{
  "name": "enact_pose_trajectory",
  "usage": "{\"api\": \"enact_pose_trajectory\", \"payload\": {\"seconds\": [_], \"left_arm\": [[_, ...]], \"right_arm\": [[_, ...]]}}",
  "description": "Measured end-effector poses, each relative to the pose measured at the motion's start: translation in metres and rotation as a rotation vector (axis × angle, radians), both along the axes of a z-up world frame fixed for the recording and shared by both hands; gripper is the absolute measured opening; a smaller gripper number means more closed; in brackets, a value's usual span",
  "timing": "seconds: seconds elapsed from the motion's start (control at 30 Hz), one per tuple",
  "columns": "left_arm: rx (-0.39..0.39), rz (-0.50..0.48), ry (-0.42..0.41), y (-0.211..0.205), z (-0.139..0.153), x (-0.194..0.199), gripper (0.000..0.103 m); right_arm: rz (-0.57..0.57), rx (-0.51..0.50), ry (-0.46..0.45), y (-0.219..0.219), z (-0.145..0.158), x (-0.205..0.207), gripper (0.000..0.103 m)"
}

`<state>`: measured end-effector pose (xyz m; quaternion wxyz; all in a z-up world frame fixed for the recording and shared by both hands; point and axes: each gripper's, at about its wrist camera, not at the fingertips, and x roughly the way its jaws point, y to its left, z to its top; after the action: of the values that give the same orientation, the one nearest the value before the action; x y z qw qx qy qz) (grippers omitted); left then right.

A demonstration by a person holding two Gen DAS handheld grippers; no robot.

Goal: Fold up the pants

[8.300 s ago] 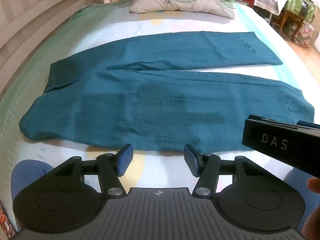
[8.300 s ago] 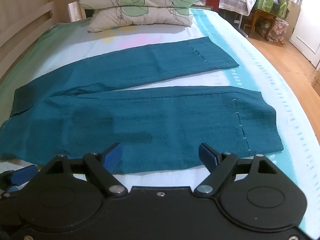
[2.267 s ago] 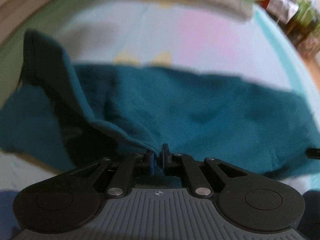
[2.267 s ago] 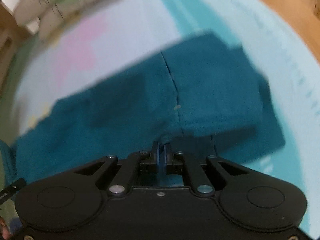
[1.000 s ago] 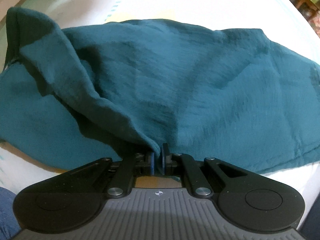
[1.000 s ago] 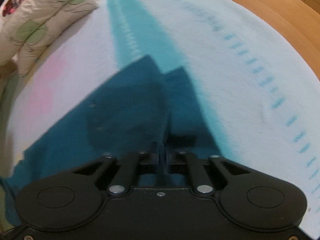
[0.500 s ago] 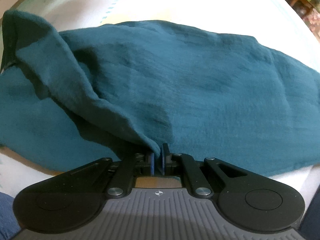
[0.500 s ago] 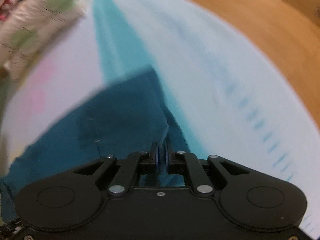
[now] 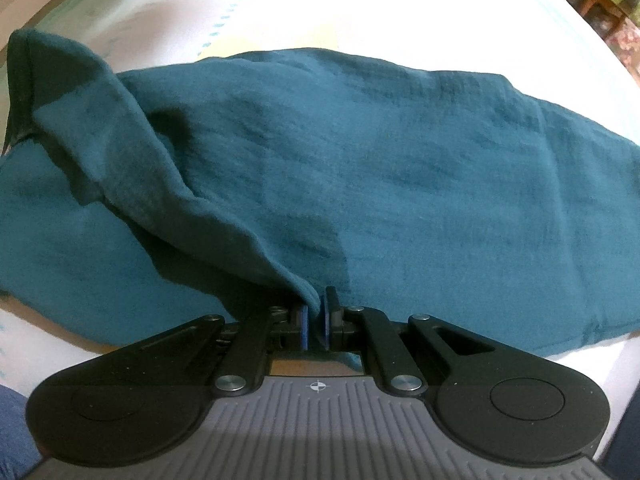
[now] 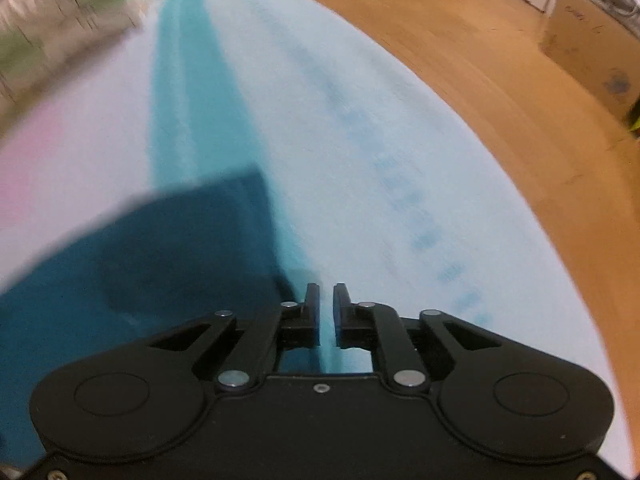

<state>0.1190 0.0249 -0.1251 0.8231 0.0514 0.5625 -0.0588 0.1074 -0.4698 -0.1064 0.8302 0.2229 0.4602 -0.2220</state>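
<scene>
The teal pants (image 9: 400,184) lie on the bed with one leg laid over the other. My left gripper (image 9: 316,320) is shut on a fold of the pants near the waist end, and a ridge of cloth runs up to the left from it. In the right wrist view the leg ends of the pants (image 10: 168,248) lie to the left of my right gripper (image 10: 327,312). Its jaws stand slightly apart with only the bed sheet showing between them. That view is blurred by motion.
The pale sheet of the bed (image 10: 360,128) spreads around the pants. Pillows (image 10: 60,12) lie at the head end. The right edge of the bed drops to a wooden floor (image 10: 520,92), where a cardboard box (image 10: 592,48) stands.
My right gripper has let go of the leg end and opened a little, shifting right off the cloth. My left gripper keeps its grip and has barely moved.
</scene>
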Motion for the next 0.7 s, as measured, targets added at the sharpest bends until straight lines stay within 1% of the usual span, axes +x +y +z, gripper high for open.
{"api": "enact_pose_trajectory", "payload": {"seconds": [0.03, 0.1, 0.13, 0.27, 0.37, 0.43, 0.47, 0.53, 0.57, 0.6, 0.7], "left_arm": [[0.007, -0.006, -0.002, -0.002, 0.000, -0.001, 0.007], [0.016, -0.011, -0.004, -0.003, -0.001, -0.002, 0.007], [0.017, -0.011, -0.004, -0.003, -0.002, -0.003, 0.007], [0.010, -0.017, 0.000, -0.003, -0.003, -0.004, 0.007], [-0.005, -0.016, 0.010, 0.000, 0.002, 0.000, 0.007], [-0.012, -0.013, 0.014, 0.002, 0.002, 0.002, 0.007], [-0.015, -0.012, 0.014, 0.003, 0.002, 0.003, 0.007], [-0.022, -0.009, 0.009, 0.005, 0.002, 0.003, 0.007], [-0.031, -0.006, 0.002, 0.006, 0.003, 0.002, 0.007], [-0.045, -0.002, -0.011, 0.007, 0.003, 0.001, 0.007], [-0.052, -0.027, -0.081, 0.000, 0.013, -0.001, 0.006]], "right_arm": [[0.005, 0.010, -0.039, -0.002, 0.004, 0.005, 0.022], [0.014, 0.043, -0.086, -0.005, 0.004, 0.020, 0.049], [0.020, 0.059, -0.098, -0.007, 0.001, 0.030, 0.053], [0.050, 0.084, -0.069, -0.008, -0.018, 0.064, 0.054], [0.061, 0.076, -0.017, -0.007, -0.027, 0.072, 0.054], [0.067, 0.086, -0.002, -0.007, -0.034, 0.075, 0.054], [0.068, 0.092, -0.011, -0.006, -0.035, 0.073, 0.052], [0.084, 0.105, -0.050, -0.003, -0.032, 0.071, 0.027], [0.089, 0.100, -0.052, -0.001, -0.031, 0.071, 0.013], [0.097, 0.082, -0.054, 0.002, -0.028, 0.072, 0.012], [0.091, -0.039, -0.070, 0.008, -0.016, 0.077, 0.011]]}}
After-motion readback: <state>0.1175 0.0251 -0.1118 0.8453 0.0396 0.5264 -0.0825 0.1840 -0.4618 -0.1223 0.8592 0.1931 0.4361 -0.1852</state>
